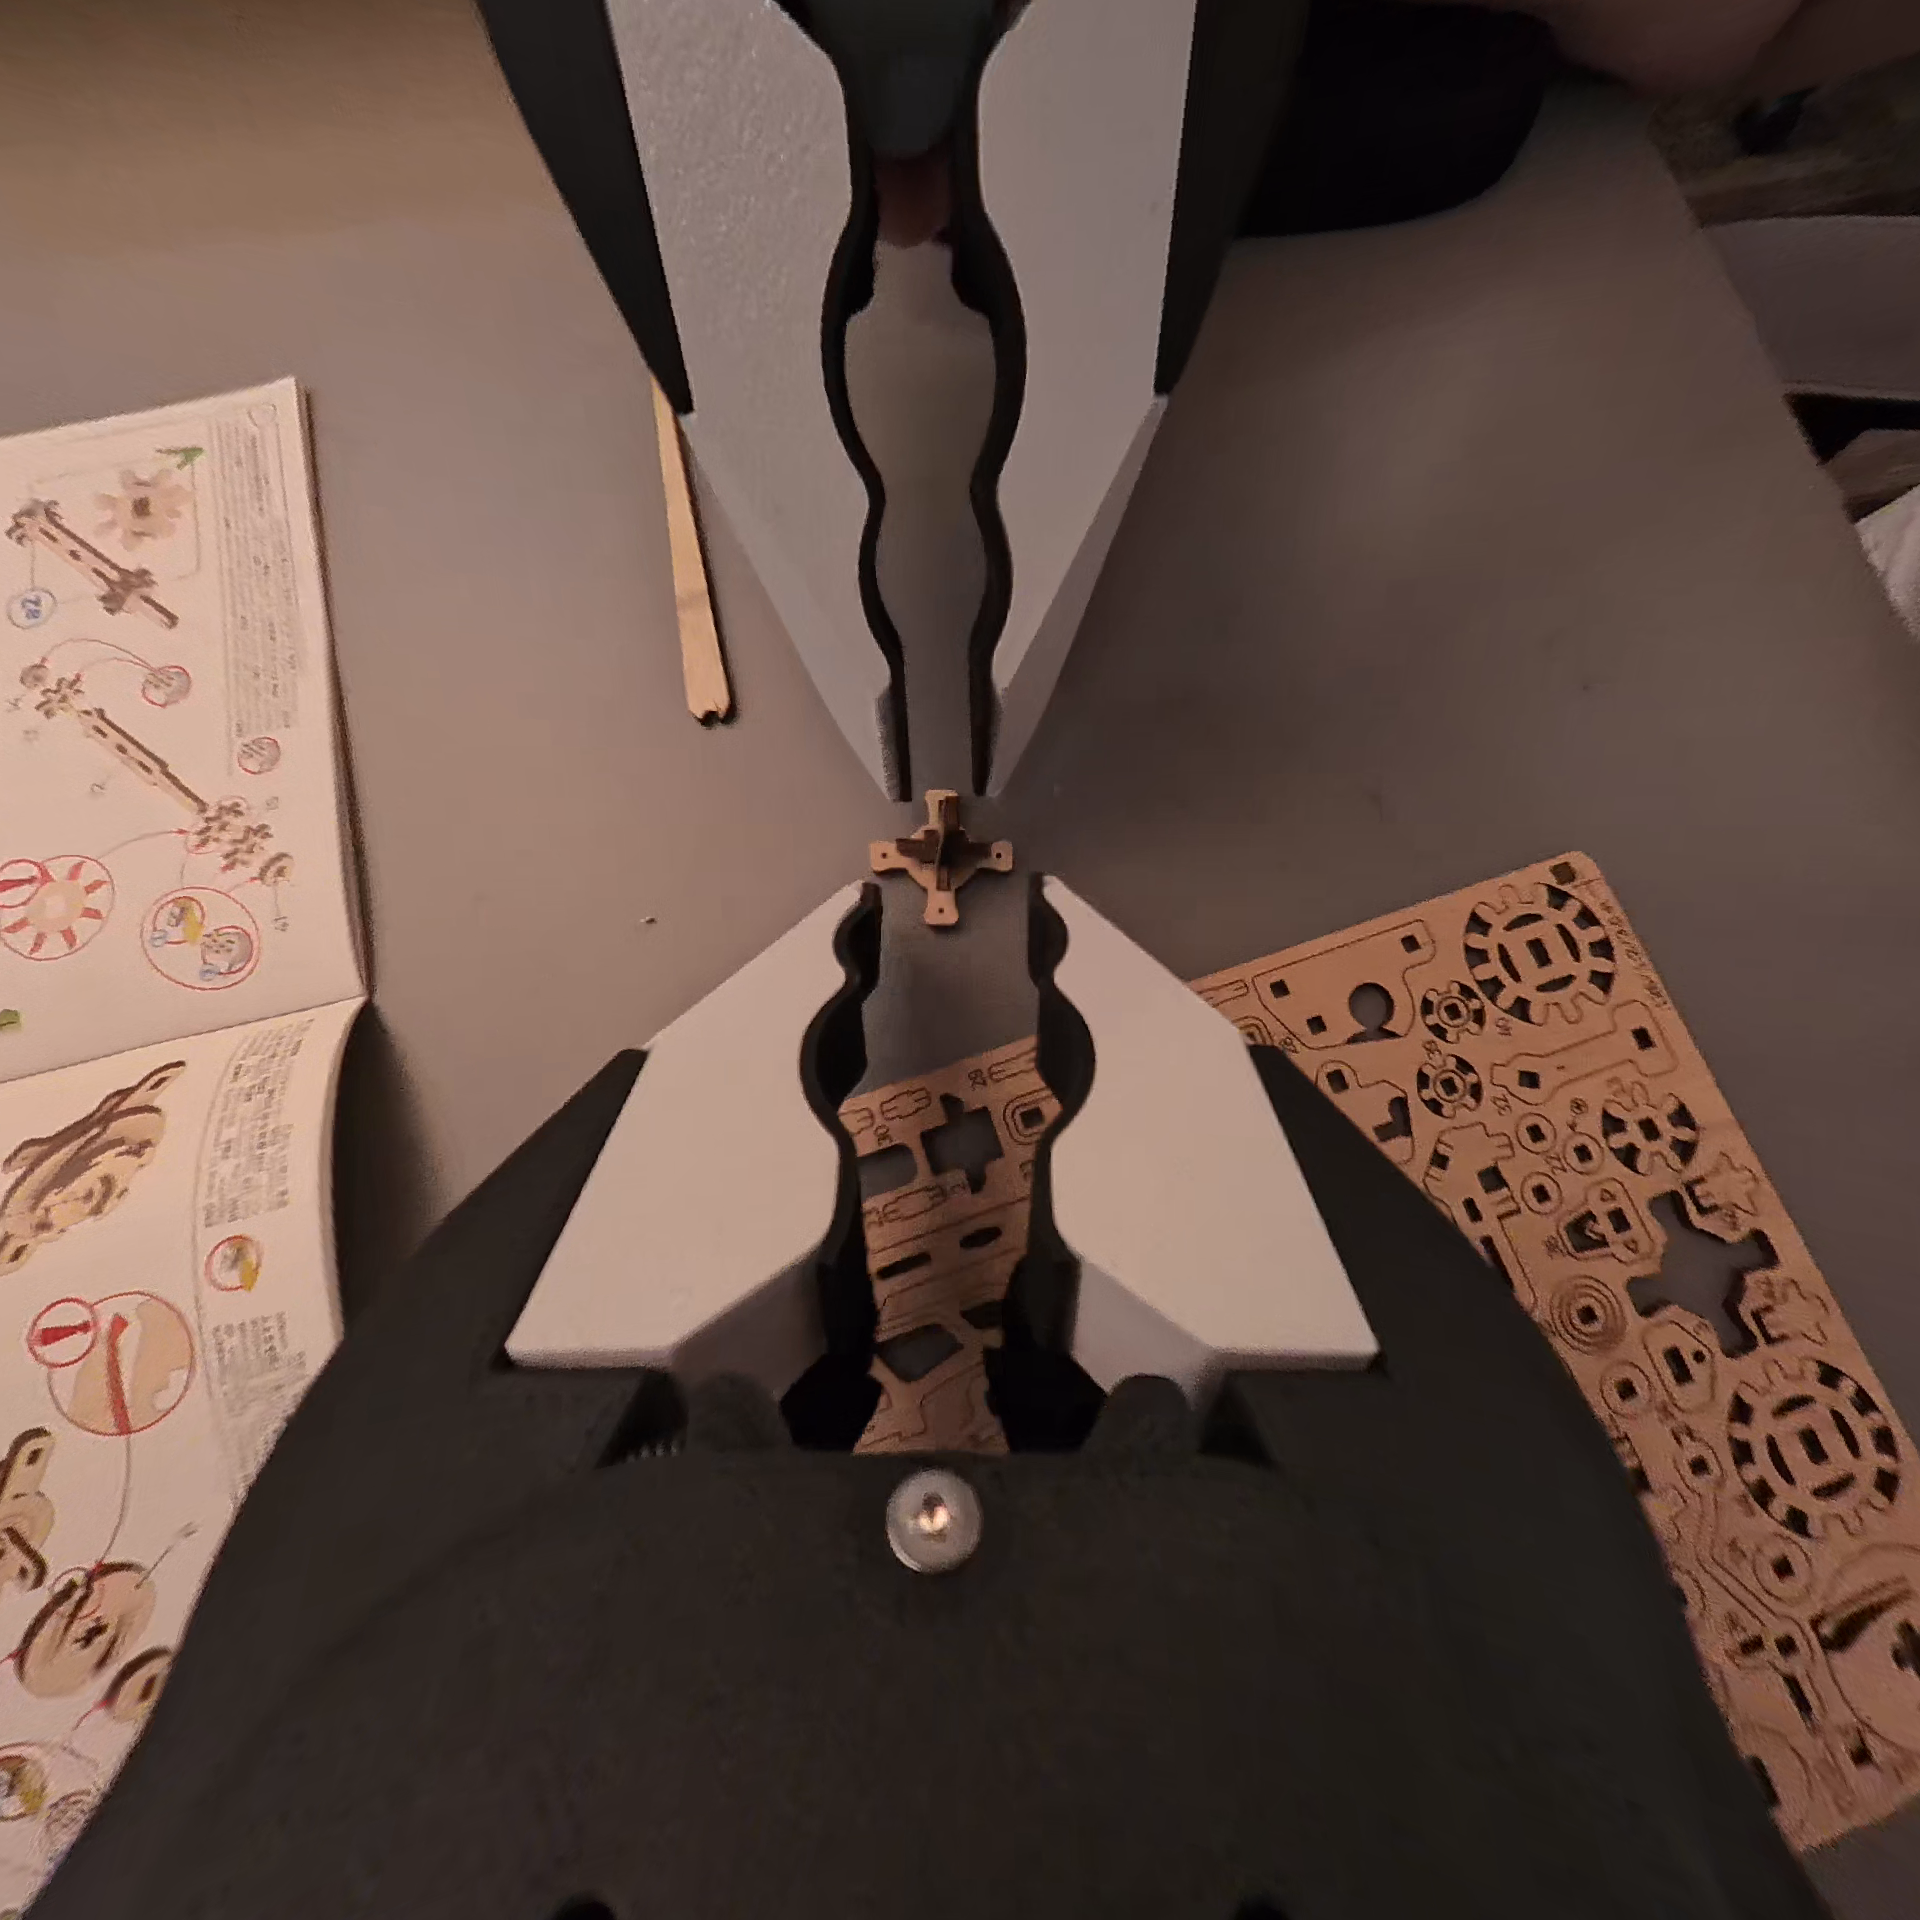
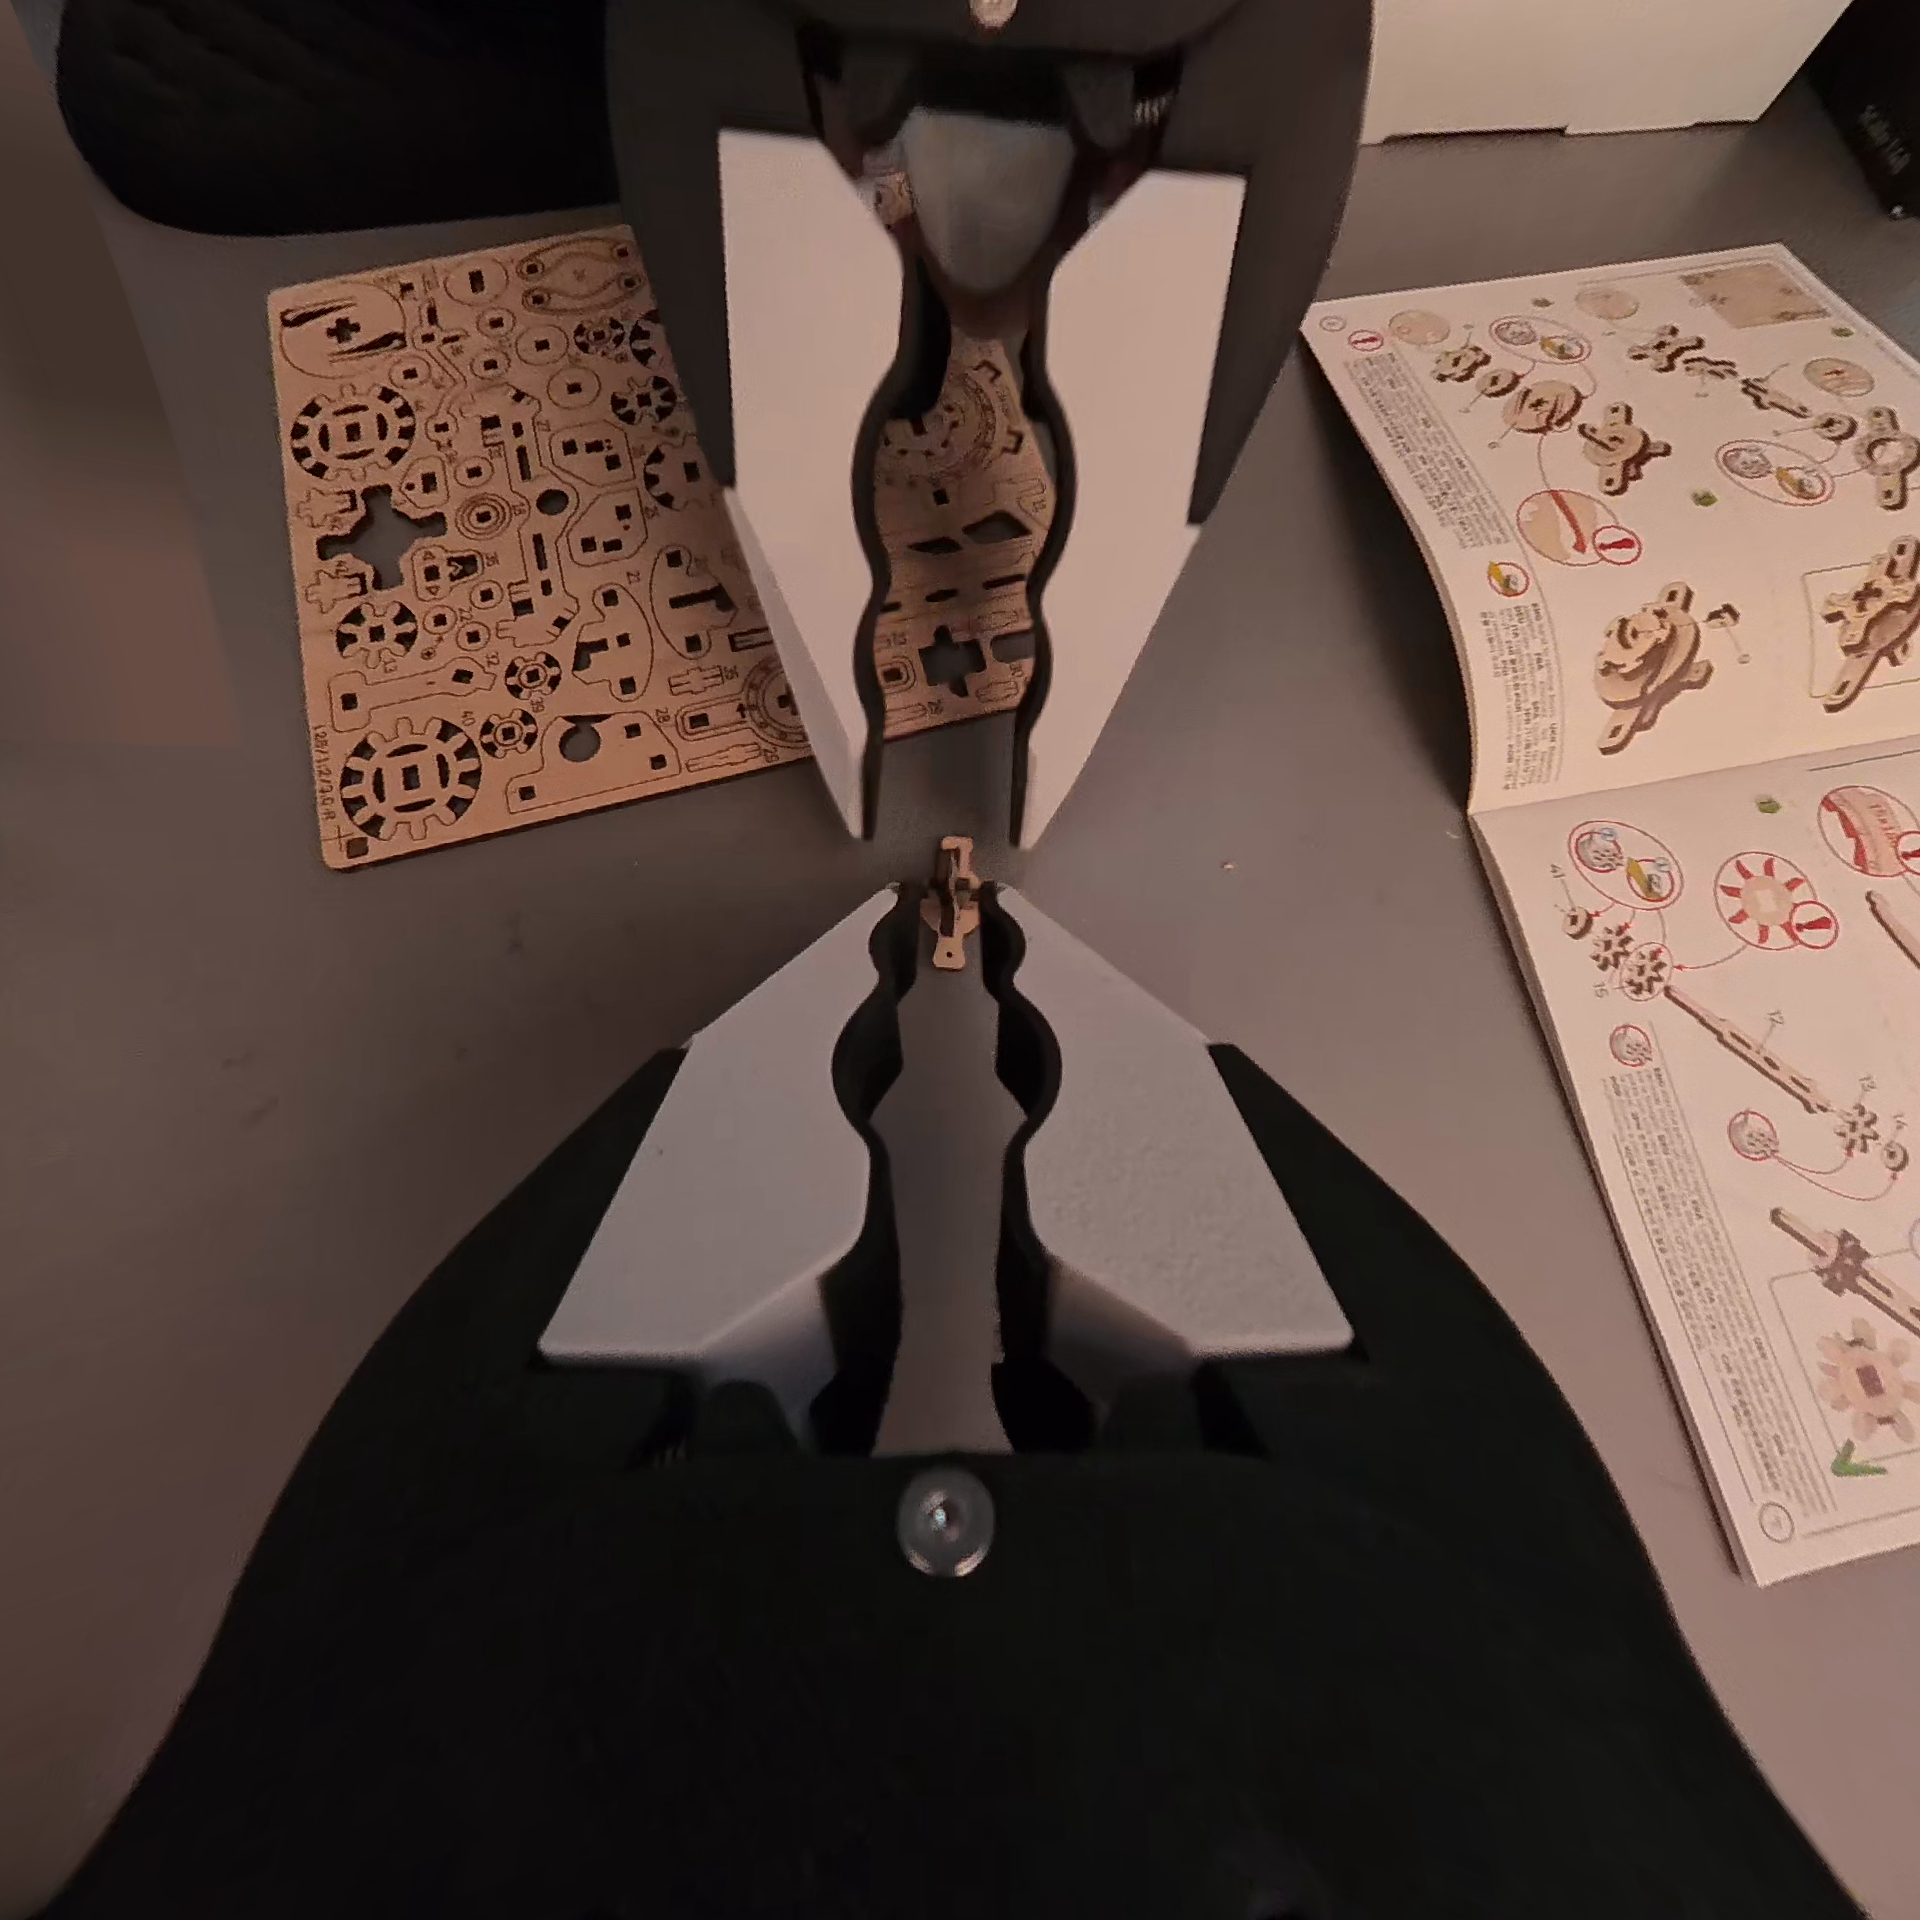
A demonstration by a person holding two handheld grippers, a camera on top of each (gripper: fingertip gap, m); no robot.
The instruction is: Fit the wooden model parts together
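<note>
Small wood cross piece [image 2: 951, 914] sits btwn both tips; right gripper [image 2: 948, 896] pinches it tight; left gripper [image 1: 948, 894] is spread apart w/ wavy black pads; flat cut-out wood sheet [image 2: 499, 561] & paper booklet [image 2: 1662, 831] on grey table [image 2: 312, 1039].

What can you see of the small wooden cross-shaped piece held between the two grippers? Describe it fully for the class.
The wooden cross-shaped piece is tiny, pale laser-cut plywood with dark burnt edges: two flat slotted parts crossed at right angles, each arm ending in small knobs. It sits above the grey table, off the surface. The right gripper pinches it edge-on between its fingertips. The left gripper stands open around its lower arm.
</note>
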